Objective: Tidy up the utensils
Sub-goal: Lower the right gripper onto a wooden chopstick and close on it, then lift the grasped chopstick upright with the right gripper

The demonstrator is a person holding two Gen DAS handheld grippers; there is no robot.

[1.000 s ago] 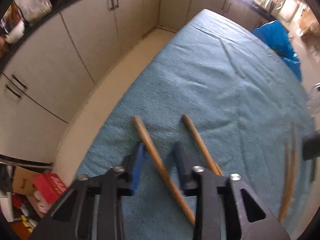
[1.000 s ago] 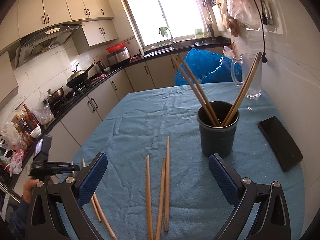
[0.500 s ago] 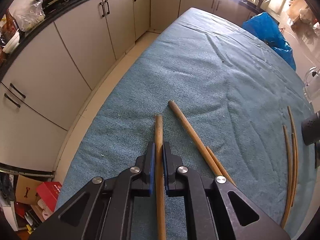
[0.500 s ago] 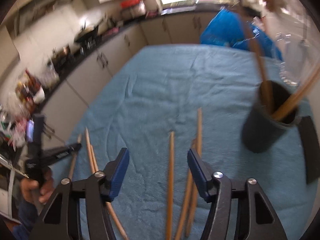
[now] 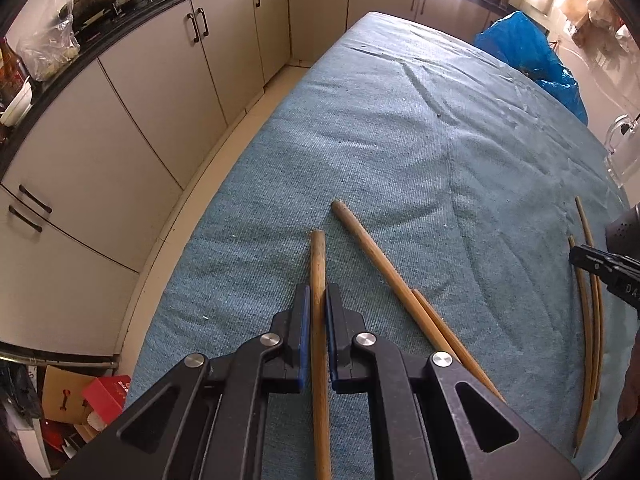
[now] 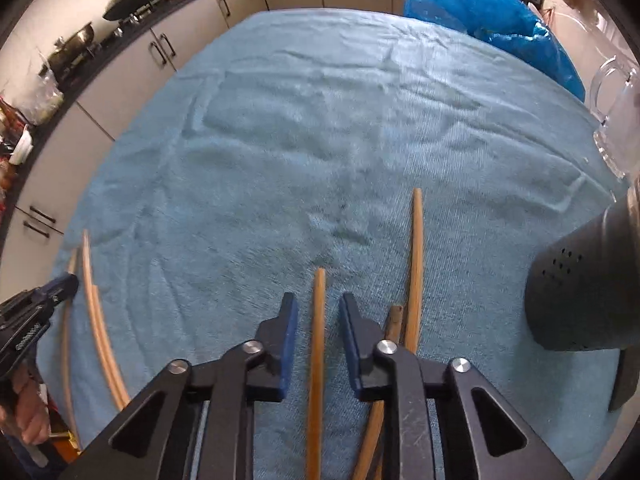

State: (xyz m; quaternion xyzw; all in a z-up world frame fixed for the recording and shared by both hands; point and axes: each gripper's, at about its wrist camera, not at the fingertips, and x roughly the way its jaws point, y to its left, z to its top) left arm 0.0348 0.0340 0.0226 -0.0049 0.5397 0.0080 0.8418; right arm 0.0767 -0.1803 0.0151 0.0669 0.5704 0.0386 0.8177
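Observation:
My left gripper (image 5: 317, 296) is shut on a wooden stick (image 5: 318, 264) that points forward over the blue cloth (image 5: 420, 140). Two more sticks (image 5: 380, 264) lie just right of it. My right gripper (image 6: 318, 304) is open, low over the cloth, with one wooden stick (image 6: 318, 320) lying between its blue pads, apart from both. Two more sticks (image 6: 415, 264) lie right of it. The black holder cup (image 6: 584, 292) stands at the right edge of the right wrist view. The left gripper also shows at the left edge of that view (image 6: 44, 300).
A glass jug (image 6: 616, 104) stands at the far right beyond the cup. A blue plastic bag (image 6: 488, 12) sits past the table's far edge. Kitchen cabinets (image 5: 168, 92) run along the left, with floor between them and the table. A dark flat object (image 6: 624, 376) lies near the cup.
My left gripper has shut on the stick and turned it straight ahead. My right gripper has dropped toward the cloth and narrowed around one stick; the cup has slid to the view's right edge.

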